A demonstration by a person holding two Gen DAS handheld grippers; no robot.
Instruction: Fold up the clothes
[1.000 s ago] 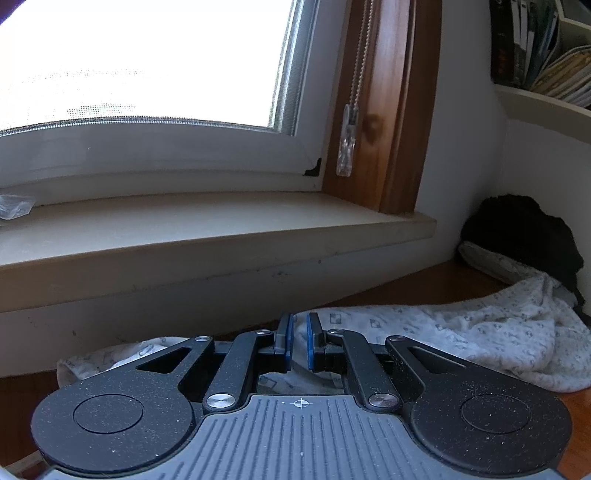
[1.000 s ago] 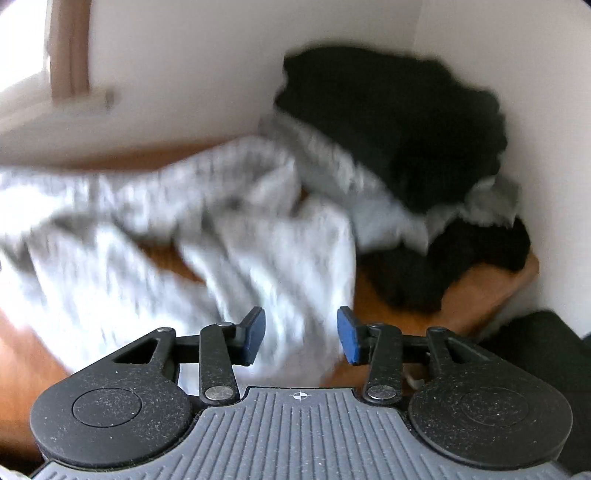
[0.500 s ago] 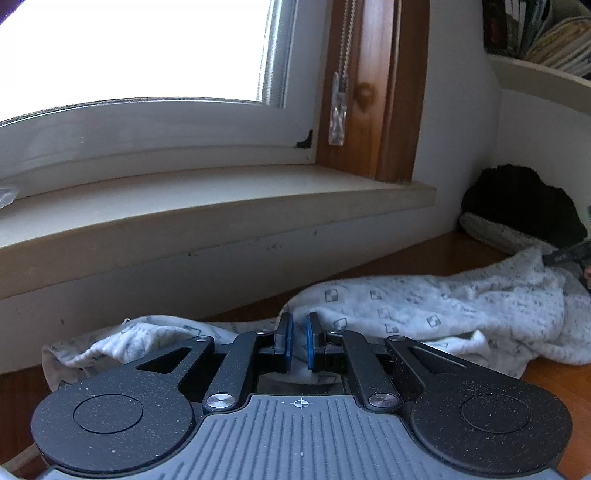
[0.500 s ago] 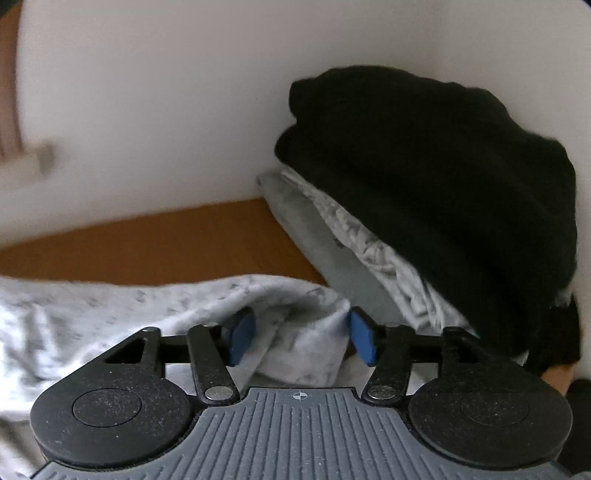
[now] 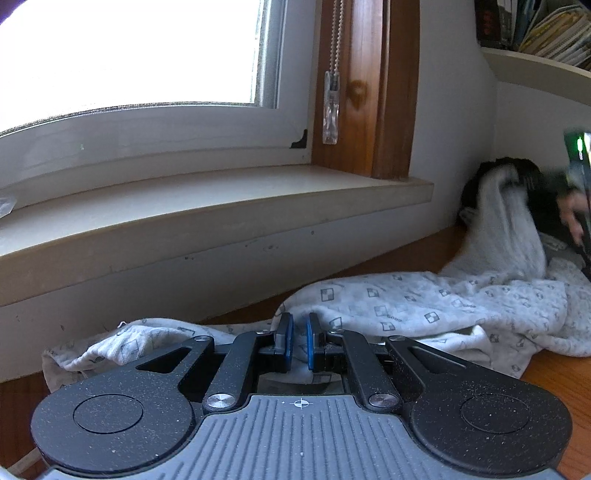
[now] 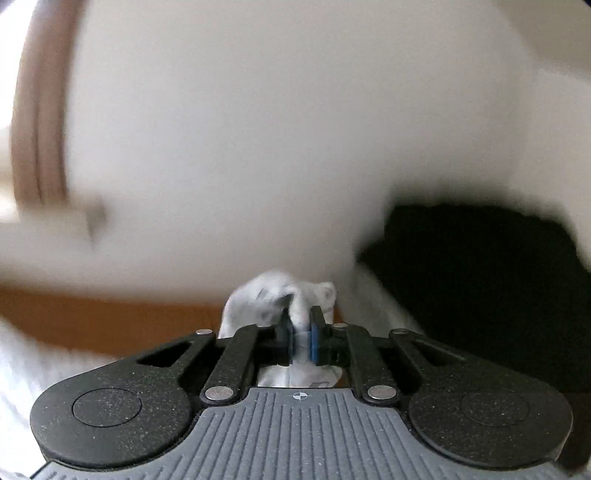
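Note:
A white garment with a small grey print [image 5: 424, 306] lies spread on the wooden table under the window. My left gripper [image 5: 299, 345] is shut on its near edge, and cloth shows between the blue pads. In the right wrist view my right gripper [image 6: 301, 336] has its jaws closing on a bunched fold of the same garment [image 6: 280, 291], which the pads pinch. The left wrist view shows that corner of cloth [image 5: 506, 221] lifted off the table at the far right, beside a blurred hand [image 5: 570, 214].
A pile of black and grey clothes [image 6: 480, 277] fills the back right corner against the wall. A deep window sill [image 5: 221, 206] runs along the back, with a blind cord pull [image 5: 330, 107] hanging beside the wooden frame. A shelf of books [image 5: 546, 26] is high on the right.
My right gripper went from open above the garment to closed on a fold, and has lifted it towards the black pile. The left gripper has stayed shut in place.

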